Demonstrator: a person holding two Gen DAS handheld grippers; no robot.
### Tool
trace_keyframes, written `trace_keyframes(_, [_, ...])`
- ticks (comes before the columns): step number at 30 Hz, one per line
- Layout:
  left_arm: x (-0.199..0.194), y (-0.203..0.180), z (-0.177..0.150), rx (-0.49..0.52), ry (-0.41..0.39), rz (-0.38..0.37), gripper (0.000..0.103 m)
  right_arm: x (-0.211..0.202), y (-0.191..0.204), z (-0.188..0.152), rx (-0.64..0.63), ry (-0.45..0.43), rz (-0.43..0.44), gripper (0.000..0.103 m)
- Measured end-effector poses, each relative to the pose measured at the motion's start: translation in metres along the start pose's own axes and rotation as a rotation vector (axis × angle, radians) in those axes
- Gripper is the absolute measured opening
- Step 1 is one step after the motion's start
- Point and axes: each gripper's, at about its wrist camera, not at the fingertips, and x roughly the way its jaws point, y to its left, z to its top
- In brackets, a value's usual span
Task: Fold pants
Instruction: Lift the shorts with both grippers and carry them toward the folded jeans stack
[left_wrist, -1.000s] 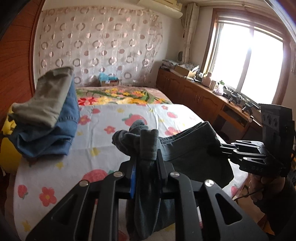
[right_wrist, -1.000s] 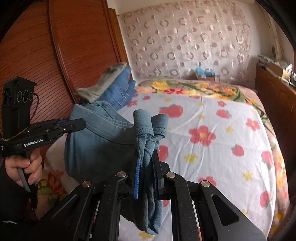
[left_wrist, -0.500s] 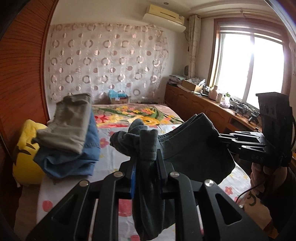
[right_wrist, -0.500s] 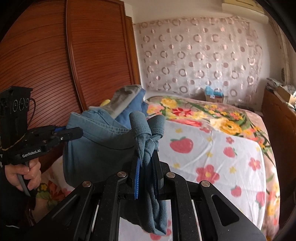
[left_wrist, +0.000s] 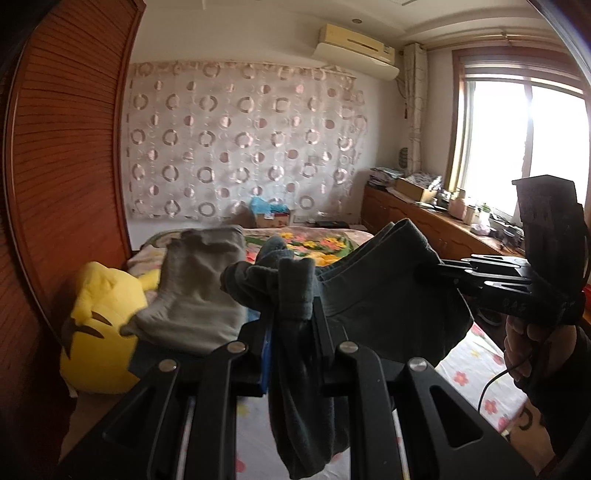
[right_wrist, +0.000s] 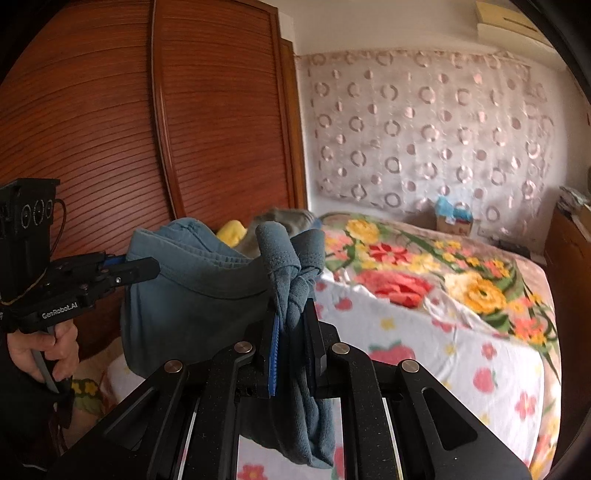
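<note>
The dark blue-grey pants (left_wrist: 388, 310) hang in the air, stretched between both grippers above the bed. In the left wrist view my left gripper (left_wrist: 291, 314) is shut on a bunched end of the fabric, which droops below the fingers. To the right, my right gripper (left_wrist: 424, 267), held by a hand, pinches the other end. In the right wrist view my right gripper (right_wrist: 291, 314) is shut on a knotted bunch of the pants (right_wrist: 192, 295). At the left, my left gripper (right_wrist: 153, 267) clamps the waistband edge.
A bed with a floral sheet (right_wrist: 480, 350) lies below and ahead. A stack of folded clothes (left_wrist: 199, 291) and a yellow plush toy (left_wrist: 99, 332) sit by the wooden wardrobe (right_wrist: 92, 129). A low cabinet (left_wrist: 424, 225) runs under the window. A cardboard box (left_wrist: 271, 219) stands at the bed's far end.
Both grippers have risen with the pants held between them. The views now tilt higher, so more wall and wardrobe show and the bed sits lower in the frames.
</note>
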Motion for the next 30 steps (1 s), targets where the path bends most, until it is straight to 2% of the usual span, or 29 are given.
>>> trace_keyframes(8, [0.022,0.035,0.021,-0.02,-0.01,0.045,0.015,0.036,-0.001,0.047,-0.047,-0.029,0.022,0.008])
trace_keyframes(16, [0.046,0.061,0.034,-0.048,-0.025,0.077,0.015,0.079,-0.007,0.079,-0.118,-0.038,0.021,0.008])
trace_keyframes(23, [0.065,0.082,0.03,-0.088,-0.029,0.105,0.015,0.129,-0.013,0.105,-0.197,-0.038,0.031,0.008])
trace_keyframes(30, [0.082,0.095,0.015,-0.129,-0.002,0.134,0.015,0.179,0.0,0.121,-0.287,-0.024,0.054,0.008])
